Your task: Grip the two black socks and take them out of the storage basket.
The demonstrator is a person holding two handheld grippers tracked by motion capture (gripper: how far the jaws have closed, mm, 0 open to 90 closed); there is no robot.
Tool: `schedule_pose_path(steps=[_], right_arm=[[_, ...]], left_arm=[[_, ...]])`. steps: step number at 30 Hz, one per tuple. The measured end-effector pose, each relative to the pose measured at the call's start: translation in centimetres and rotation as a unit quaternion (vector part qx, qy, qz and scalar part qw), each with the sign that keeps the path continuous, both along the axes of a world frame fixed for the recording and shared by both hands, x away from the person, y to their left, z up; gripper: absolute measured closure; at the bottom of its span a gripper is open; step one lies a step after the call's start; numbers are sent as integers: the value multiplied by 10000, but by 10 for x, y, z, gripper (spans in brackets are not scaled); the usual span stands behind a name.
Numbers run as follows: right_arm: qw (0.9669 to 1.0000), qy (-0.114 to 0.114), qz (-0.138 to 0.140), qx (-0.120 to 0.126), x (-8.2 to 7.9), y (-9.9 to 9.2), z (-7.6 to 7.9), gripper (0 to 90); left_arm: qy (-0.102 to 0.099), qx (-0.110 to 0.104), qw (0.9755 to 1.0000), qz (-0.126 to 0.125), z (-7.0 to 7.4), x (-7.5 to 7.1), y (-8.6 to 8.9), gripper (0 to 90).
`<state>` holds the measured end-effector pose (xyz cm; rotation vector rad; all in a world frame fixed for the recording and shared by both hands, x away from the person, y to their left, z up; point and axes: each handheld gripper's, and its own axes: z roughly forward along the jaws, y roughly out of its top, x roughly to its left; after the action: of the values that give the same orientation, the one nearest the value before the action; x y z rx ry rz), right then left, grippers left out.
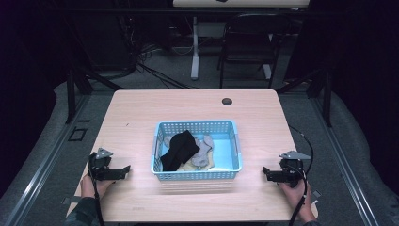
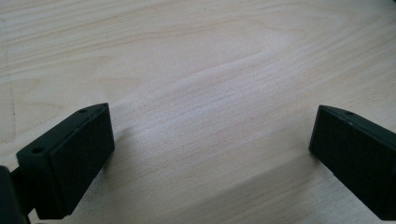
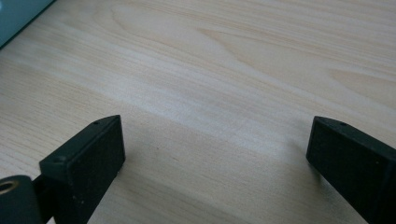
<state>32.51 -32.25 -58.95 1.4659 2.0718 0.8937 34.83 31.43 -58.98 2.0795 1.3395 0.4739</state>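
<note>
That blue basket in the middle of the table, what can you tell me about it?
The blue basket is a shallow rectangular tray of what looks like plastic, with latticed walls and a solid rim. It sits flat on the wooden table, between the two grippers and touching neither. Inside lie a black sock, a grey one and something pale yellow.

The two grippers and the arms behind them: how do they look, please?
Both the left gripper and the right gripper are black, each with two blocky, flat-faced jaws showing small screw holes. Each carries a grey three-cornered plate on top and trails a thin black cable. The left forearm wears a dark sleeve.
</note>
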Motion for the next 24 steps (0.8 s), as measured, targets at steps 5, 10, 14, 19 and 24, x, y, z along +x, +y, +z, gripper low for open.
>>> schedule_pose_path(steps=[5,10,14,19,24], right_arm=[[10000,2,3,0,0,0,0,38],[10000,1,3,1,0,0,0,38],[10000,2,9,3,0,0,0,39],[10000,6,7,6,0,0,0,40],[10000,6,4,5,0,0,0,40]], left_arm=[[199,-313,9992,-152,4,0,2,0],[436,-212,9986,-224,20,2,-1,0],[611,-379,9971,-259,39,2,-5,0],[691,-448,9963,-239,56,2,-9,0],[661,-440,9963,-314,73,0,-15,0]])
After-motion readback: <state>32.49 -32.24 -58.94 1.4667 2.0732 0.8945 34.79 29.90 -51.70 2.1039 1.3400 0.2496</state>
